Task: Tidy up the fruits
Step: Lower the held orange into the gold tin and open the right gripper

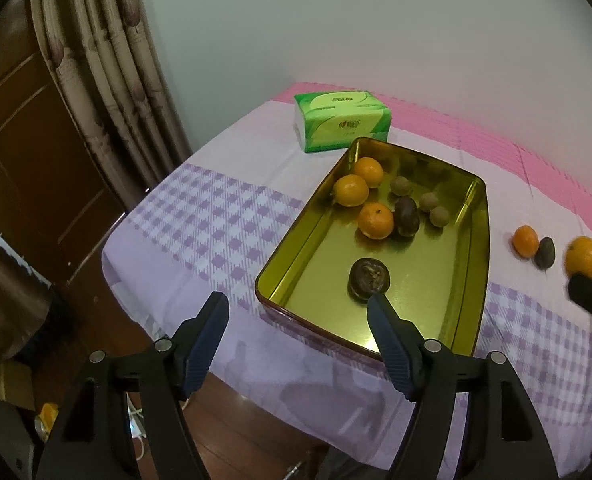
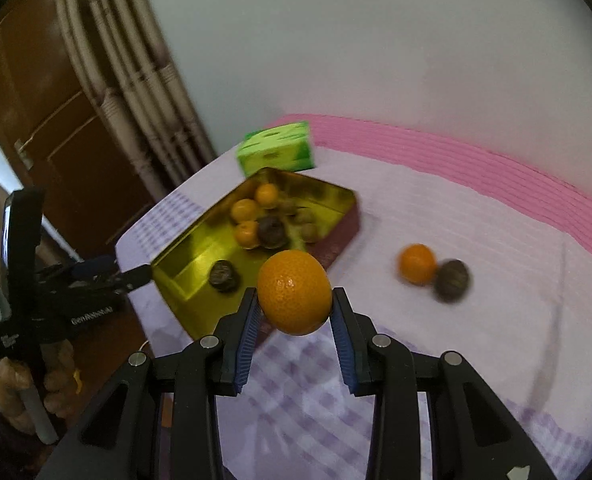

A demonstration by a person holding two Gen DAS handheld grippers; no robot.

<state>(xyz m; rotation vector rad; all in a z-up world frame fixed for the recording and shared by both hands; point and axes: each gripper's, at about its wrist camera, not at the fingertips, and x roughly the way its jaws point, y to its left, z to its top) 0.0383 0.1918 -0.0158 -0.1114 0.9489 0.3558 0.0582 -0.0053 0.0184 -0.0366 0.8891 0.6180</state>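
A gold tin tray (image 1: 307, 240) (image 2: 192, 248) lies on the checked cloth and holds three oranges (image 1: 375, 221), two dark passion fruits (image 1: 368, 280) and several small brown fruits (image 1: 428, 202). My left gripper (image 1: 297, 306) is open and empty at the tray's near left corner. My right gripper (image 2: 294, 300) is shut on an orange (image 2: 294, 298) and holds it above the cloth, right of the tray; it also shows in the left wrist view (image 1: 585, 260). One orange (image 2: 417, 263) (image 1: 525, 241) and a dark fruit (image 2: 451, 280) (image 1: 545, 253) lie on the cloth to the right.
A green tissue pack (image 1: 341, 120) (image 2: 276, 152) stands behind the tray. A pink mat (image 2: 475, 168) runs along the wall at the back. The table's left edge drops to a wooden floor by a curtain (image 1: 108, 80) and brown door (image 1: 24, 140).
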